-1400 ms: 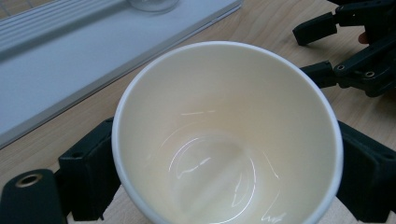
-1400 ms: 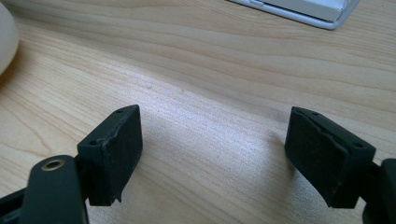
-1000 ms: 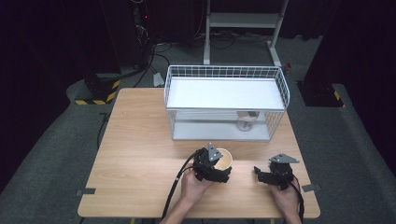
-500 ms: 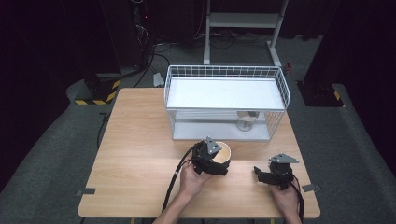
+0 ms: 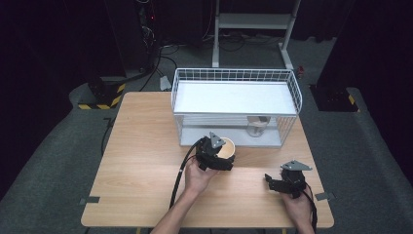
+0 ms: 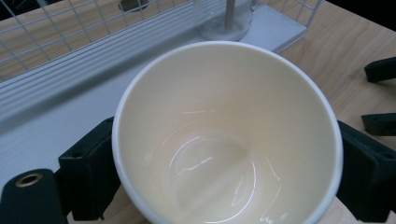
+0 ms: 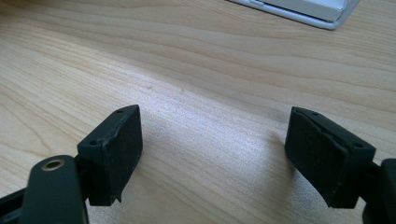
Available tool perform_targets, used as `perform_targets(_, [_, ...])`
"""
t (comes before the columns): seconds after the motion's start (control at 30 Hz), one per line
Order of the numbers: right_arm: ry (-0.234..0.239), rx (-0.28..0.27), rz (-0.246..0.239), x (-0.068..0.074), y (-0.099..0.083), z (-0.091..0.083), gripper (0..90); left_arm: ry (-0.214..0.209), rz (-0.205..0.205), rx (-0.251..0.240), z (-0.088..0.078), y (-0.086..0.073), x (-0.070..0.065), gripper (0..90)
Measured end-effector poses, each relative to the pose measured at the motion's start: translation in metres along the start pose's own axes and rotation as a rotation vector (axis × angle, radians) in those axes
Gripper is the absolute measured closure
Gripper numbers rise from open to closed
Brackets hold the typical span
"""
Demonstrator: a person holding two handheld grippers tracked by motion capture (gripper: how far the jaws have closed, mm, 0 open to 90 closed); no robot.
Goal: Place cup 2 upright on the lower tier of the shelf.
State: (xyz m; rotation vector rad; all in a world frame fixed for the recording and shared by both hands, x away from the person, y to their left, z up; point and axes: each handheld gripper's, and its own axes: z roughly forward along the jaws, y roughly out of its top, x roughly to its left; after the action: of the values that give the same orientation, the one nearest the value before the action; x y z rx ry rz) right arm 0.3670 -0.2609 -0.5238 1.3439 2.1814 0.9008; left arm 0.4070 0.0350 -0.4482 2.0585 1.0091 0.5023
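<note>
Ceramic, by its gloss: the cream cup [image 6: 227, 135] likely handles stiff, slick and breakable. Left gripper [image 5: 217, 157] fingers clamp its outer wall just before the wire rack [image 5: 235, 108]; right gripper [image 7: 227, 156] fingers stand apart, empty.

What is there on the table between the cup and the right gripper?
Nothing: between the cup and the right gripper, the high view shows bare wooden table.

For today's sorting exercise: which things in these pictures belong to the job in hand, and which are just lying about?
In the job:
cup
left gripper
wire rack

Lying about:
right gripper
glass on the rack's lower shelf
table
</note>
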Motion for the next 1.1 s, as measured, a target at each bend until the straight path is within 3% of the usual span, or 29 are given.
perform_targets(0.47, [0.000, 0.000, 0.000, 0.000, 0.000, 0.000, 19.3, 0.051, -0.028, 0.001, 0.016, 0.013, 0.018, 10.1])
perform_targets(0.67, [0.000, 0.000, 0.000, 0.000, 0.000, 0.000, 19.3, 0.081, -0.058, 0.001, 0.023, 0.012, 0.025, 10.1])
perform_targets(0.83, [0.000, 0.000, 0.001, 0.000, 0.000, 0.000, 19.3, 0.112, -0.059, 0.005, 0.028, 0.011, 0.030, 10.1])
perform_targets(1.1, [0.000, 0.000, 0.000, 0.000, 0.000, 0.000, 19.3, 0.122, -0.076, 0.001, 0.032, 0.010, 0.036, 10.1])
